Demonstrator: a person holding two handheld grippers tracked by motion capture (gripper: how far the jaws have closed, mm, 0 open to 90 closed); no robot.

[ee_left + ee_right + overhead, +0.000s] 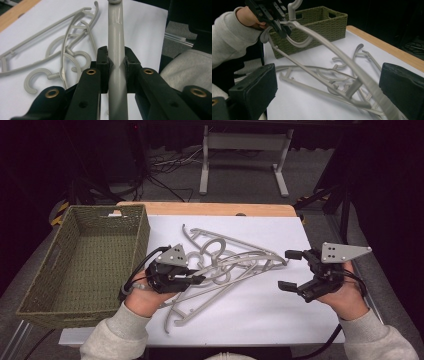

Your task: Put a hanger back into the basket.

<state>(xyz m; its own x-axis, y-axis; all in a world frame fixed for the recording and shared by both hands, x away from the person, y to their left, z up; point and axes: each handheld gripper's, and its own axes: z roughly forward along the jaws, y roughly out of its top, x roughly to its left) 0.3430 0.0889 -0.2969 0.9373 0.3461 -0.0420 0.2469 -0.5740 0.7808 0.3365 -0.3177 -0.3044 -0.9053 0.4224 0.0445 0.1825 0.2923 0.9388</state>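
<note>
Both grippers, the left gripper and the right gripper, are black, each topped with a grey three-cornered plate dotted with small holes. Brass-coloured bushings sit in the black jaw arms, whose tips carry thick black pads. Black cables trail from each. The person wears light grey sleeves.

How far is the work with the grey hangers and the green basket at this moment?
Nothing looks done yet: the green basket appears to hold no hanger. In hand: the left claw is shut on one grey hanger, lifting it off the pile of hangers, while the right claw stands open beside it, holding nothing. Left, probably: this hanger and the others on the white table still must be moved.
</note>
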